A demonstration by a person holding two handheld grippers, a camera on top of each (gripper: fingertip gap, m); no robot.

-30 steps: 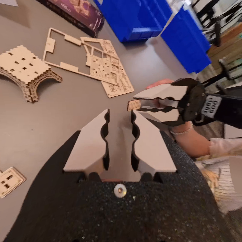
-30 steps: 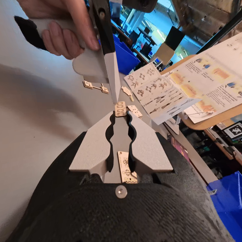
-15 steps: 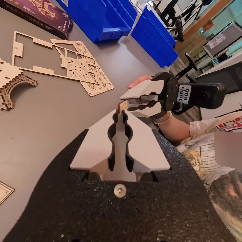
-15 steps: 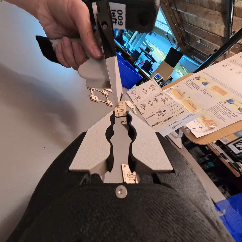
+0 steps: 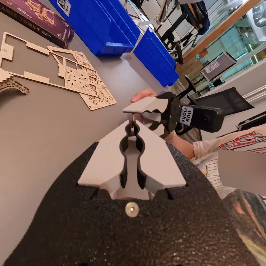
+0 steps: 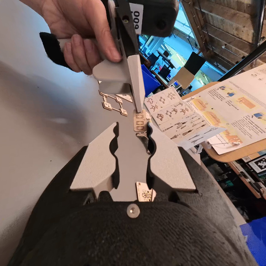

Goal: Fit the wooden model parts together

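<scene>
A small flat wooden part with three rectangular slots (image 6: pixel 139 122) is held in the air above the grey table. My left gripper (image 5: pixel 131 122) is shut on its top end; the part shows edge-on between the left fingertips (image 5: pixel 132 119). In the right wrist view the left gripper (image 6: pixel 138 110) comes down from above and pinches the part. My right gripper (image 6: pixel 132 124) is open, its jaws standing wide on either side of the part's lower end. The part lies close to the right-hand finger (image 6: pixel 149 129). The right gripper also shows in the left wrist view (image 5: pixel 138 115).
A wooden tower base (image 5: pixel 11 84), punched-out sheets (image 5: pixel 76 77), a purple box (image 5: pixel 36 21) and blue bins (image 5: pixel 100 28) lie to the left and behind. Instruction sheets (image 6: pixel 179 115), a linked-squares part (image 6: pixel 113 106) and a sheet corner (image 6: pixel 145 192) lie under the right gripper. The tips of both grippers are at nearly the same place.
My left gripper has closed on the small slotted part. My right gripper, which held it, has opened and let go.
</scene>
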